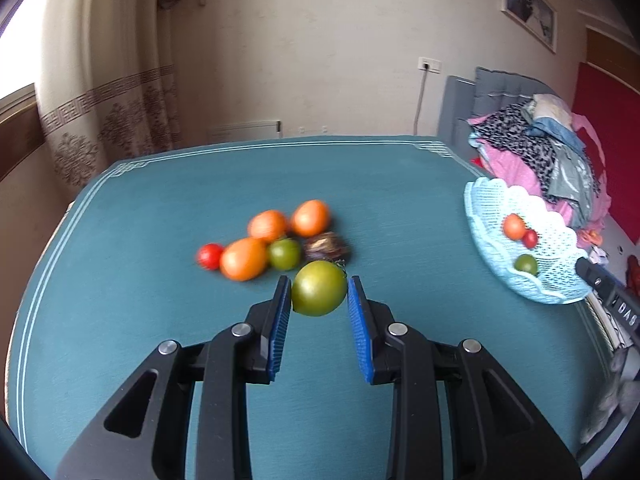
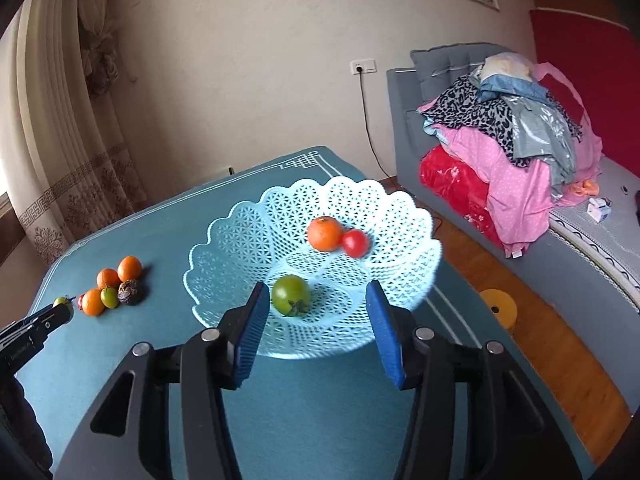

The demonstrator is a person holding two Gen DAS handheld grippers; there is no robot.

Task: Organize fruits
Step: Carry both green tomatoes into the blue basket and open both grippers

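Observation:
My left gripper is shut on a green tomato, lifted just in front of a pile on the teal table: three oranges, a small red tomato, a smaller green fruit and a dark wrinkled fruit. The light-blue lattice basket stands at the table's right end. It holds an orange, a red tomato and a green tomato. My right gripper hangs open over the basket's near side. The green tomato lies beside its left pad, not pressed.
The teal tablecloth has bare room around the pile and between pile and basket. Right of the table are a grey sofa piled with clothes, a yellow stool and wooden floor. Curtains hang at the far left.

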